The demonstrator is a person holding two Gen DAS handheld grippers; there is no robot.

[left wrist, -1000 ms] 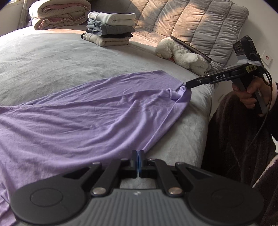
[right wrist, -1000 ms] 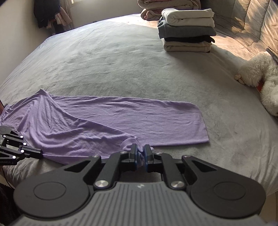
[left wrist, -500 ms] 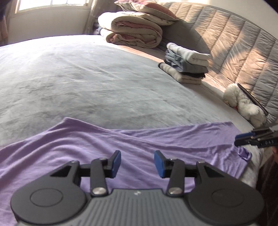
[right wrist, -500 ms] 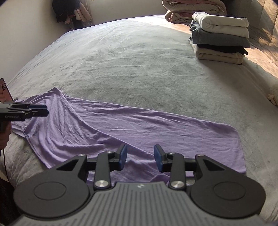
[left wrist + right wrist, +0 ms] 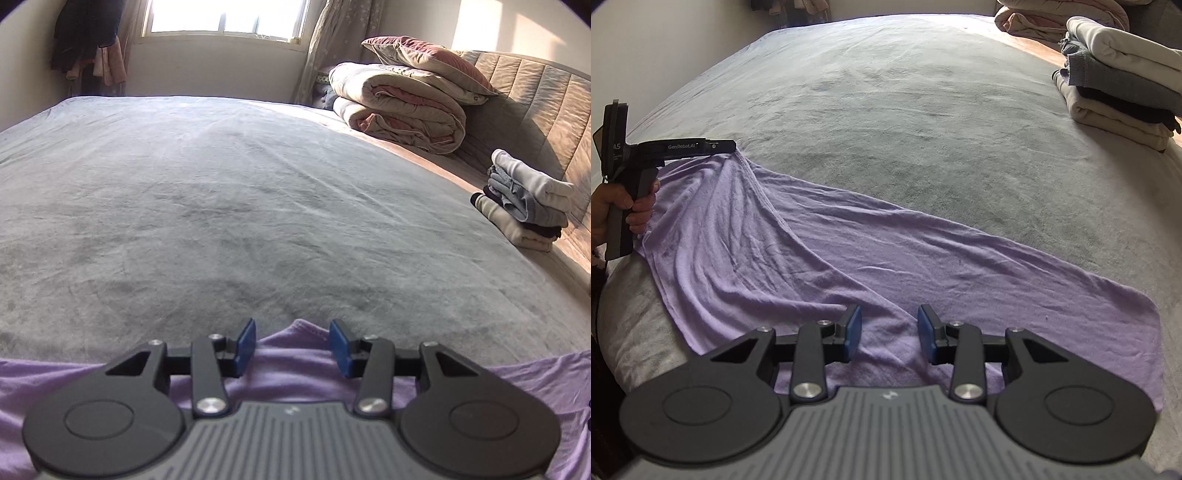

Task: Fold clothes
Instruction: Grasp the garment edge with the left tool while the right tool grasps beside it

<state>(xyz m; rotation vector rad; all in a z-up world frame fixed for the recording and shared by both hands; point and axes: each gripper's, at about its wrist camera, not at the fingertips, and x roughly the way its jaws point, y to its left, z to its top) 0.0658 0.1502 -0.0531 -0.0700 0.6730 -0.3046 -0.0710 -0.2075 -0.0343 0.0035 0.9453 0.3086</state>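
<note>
While the purple garment (image 5: 871, 258) lies spread and wrinkled along the near edge of the grey bed (image 5: 905, 122), both grippers hang over it with jaws wide apart and empty. At the garment's raised far corner the left gripper (image 5: 292, 345) straddles a peak of cloth; over its near edge sits the right gripper (image 5: 889, 332). Beyond the garment, by the headboard, stands a stack of folded clothes (image 5: 1123, 77).
</note>
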